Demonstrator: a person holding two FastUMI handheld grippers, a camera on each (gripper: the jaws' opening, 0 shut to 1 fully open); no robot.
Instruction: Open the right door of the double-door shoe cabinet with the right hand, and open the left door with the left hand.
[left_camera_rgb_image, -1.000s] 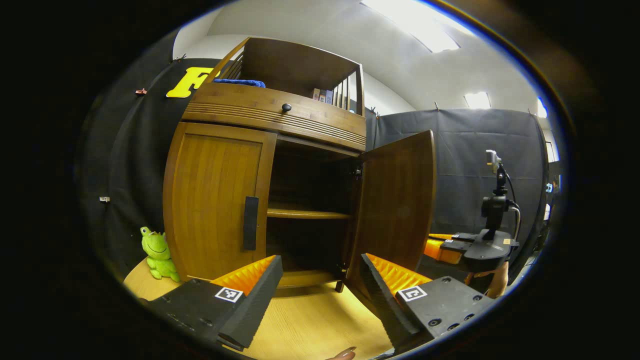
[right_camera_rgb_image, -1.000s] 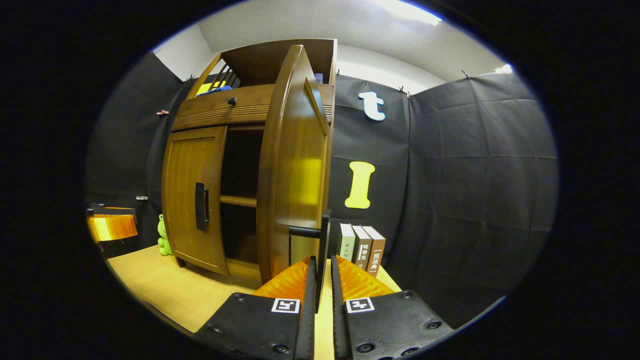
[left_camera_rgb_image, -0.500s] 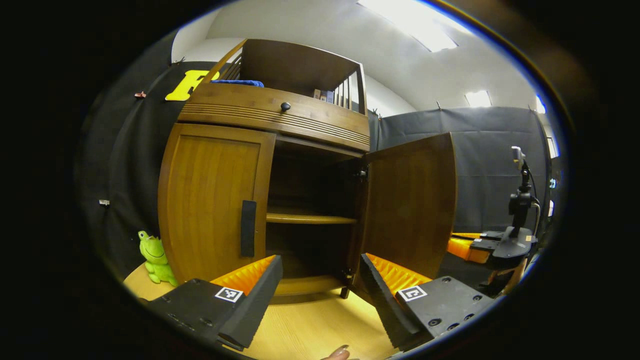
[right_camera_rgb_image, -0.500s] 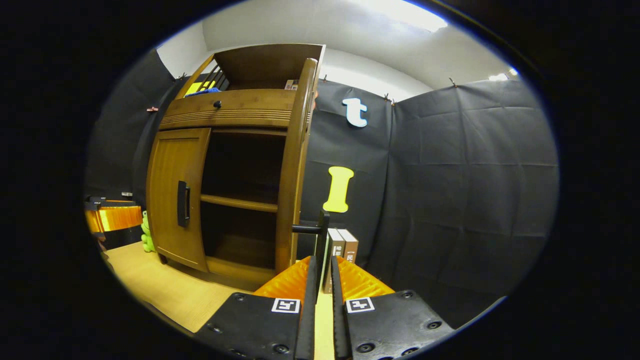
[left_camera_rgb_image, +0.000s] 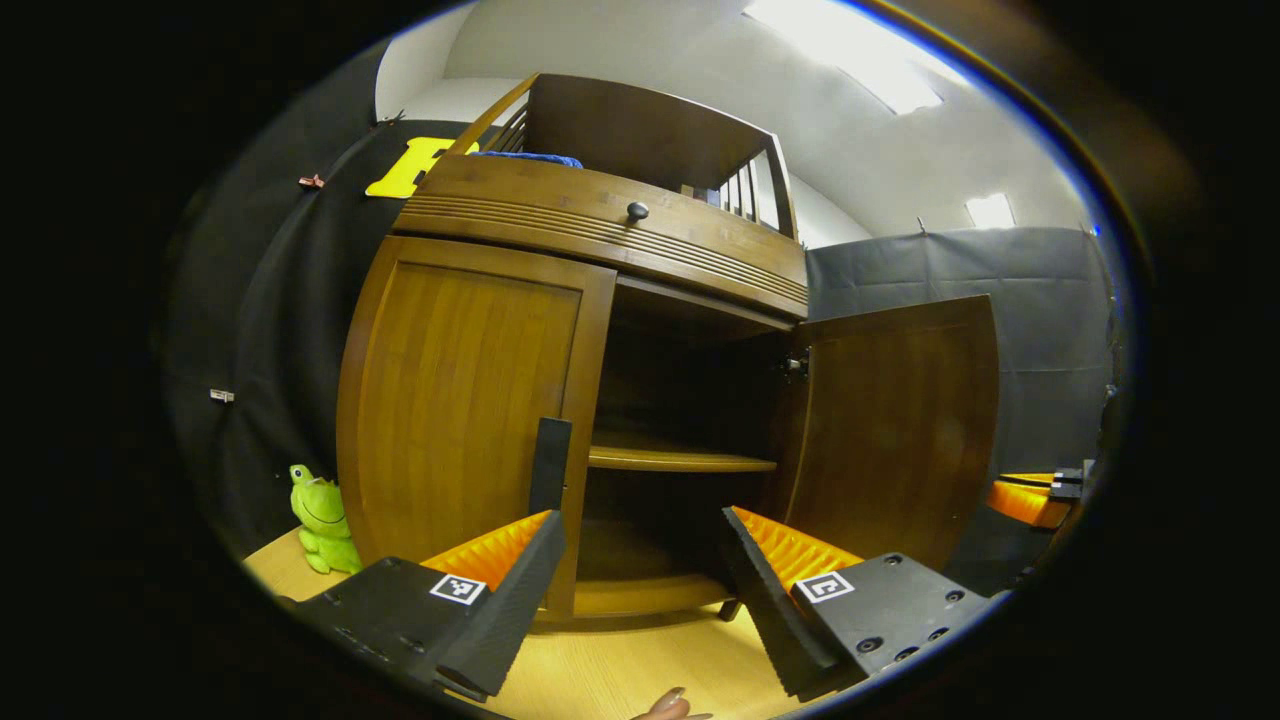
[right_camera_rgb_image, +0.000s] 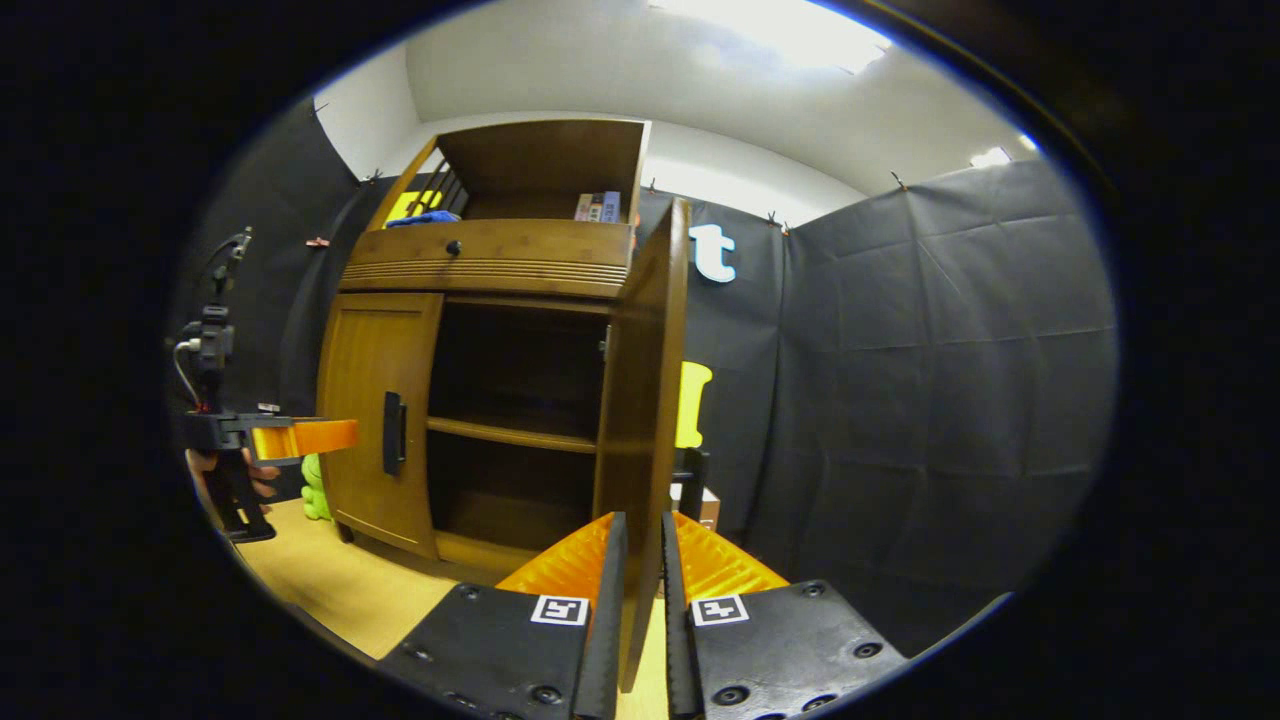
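- Shoe cabinet (left_camera_rgb_image: 560, 380) stands on a light wood floor (left_camera_rgb_image: 620, 670) in the booth, centre of both views. Over the last sec. the right door (left_camera_rgb_image: 900, 430) has swung from about half open to wide open; in the left gripper view it now stands well clear of the front, inner face showing, w/ the shelf (left_camera_rgb_image: 680, 460) and dark interior exposed.
- Left door (left_camera_rgb_image: 460, 400) unchanged: flat against the frame, closed, same as 1 s ago. Judgement: first half of task is essentially done, second half not begun.
- Right gripper (right_camera_rgb_image: 640, 560): narrow gap, fingers either side of the right door's free edge (right_camera_rgb_image: 640, 420) in the right gripper view. It had been pinching the dark handle (right_camera_rgb_image: 692, 485) half a sec. ago; now the handle sits beyond the tips, on the far side of the door. Cannot tell whether the pads actually press the wood or just straddle it.
- Left gripper (left_camera_rgb_image: 640, 570): wide open, holding nothing. It has come nearer the cabinet and shifted; the left door's dark bar handle (left_camera_rgb_image: 550, 465) now sits just above its own left finger (left_camera_rgb_image: 495, 550), where before it was further off. Also seen from the side in the right gripper view, near the left door, not touching it.
- Green frog toy (left_camera_rgb_image: 322, 518) on the floor beside the cabinet's left side; not moved.
- Next, by judgement: left gripper needs to close on the bar handle and pull outward along the hinge arc; right one can let go.
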